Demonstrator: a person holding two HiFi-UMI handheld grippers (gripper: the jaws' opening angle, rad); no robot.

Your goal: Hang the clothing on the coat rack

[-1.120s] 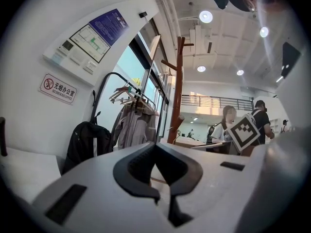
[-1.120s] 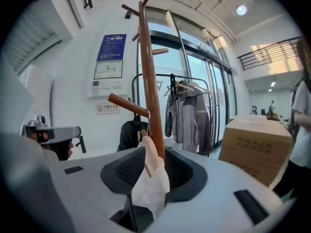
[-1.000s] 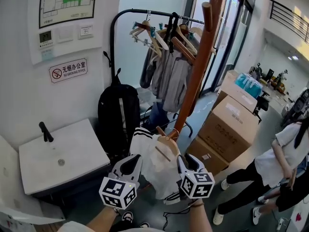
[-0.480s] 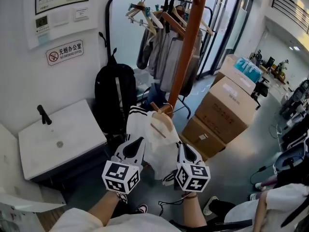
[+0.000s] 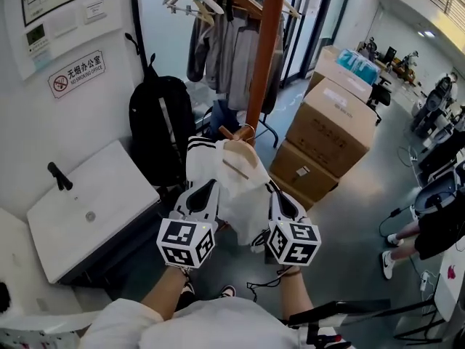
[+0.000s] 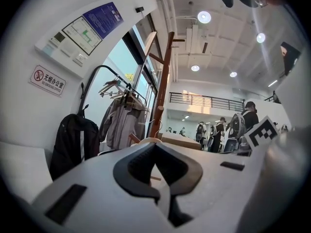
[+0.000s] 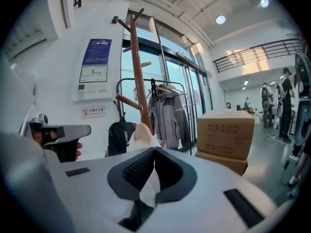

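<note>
A white garment (image 5: 234, 191) with black stripes hangs on a wooden hanger (image 5: 238, 156) between my two grippers, low in front of the brown coat rack pole (image 5: 260, 57). My left gripper (image 5: 201, 193) is shut on the garment's left edge, and my right gripper (image 5: 278, 195) is shut on its right side. In the right gripper view, white cloth (image 7: 148, 188) shows pinched between the pads of the right gripper (image 7: 154, 152), and the pole (image 7: 140, 81) with its pegs rises beyond. In the left gripper view the left gripper (image 6: 155, 147) is closed, with the hanger (image 6: 146, 141) just past it.
A black backpack (image 5: 156, 129) leans by the wall at left, beside a white cabinet top (image 5: 87, 209). A metal clothes rail (image 5: 225, 20) with jackets stands behind the pole. Stacked cardboard boxes (image 5: 330, 122) sit to the right. A person (image 5: 436, 227) is at the far right.
The head view has tipped down and the rack's top has slid out of frame. Both grippers and the garment have stayed together near the pole's foot. The person at right has moved.
</note>
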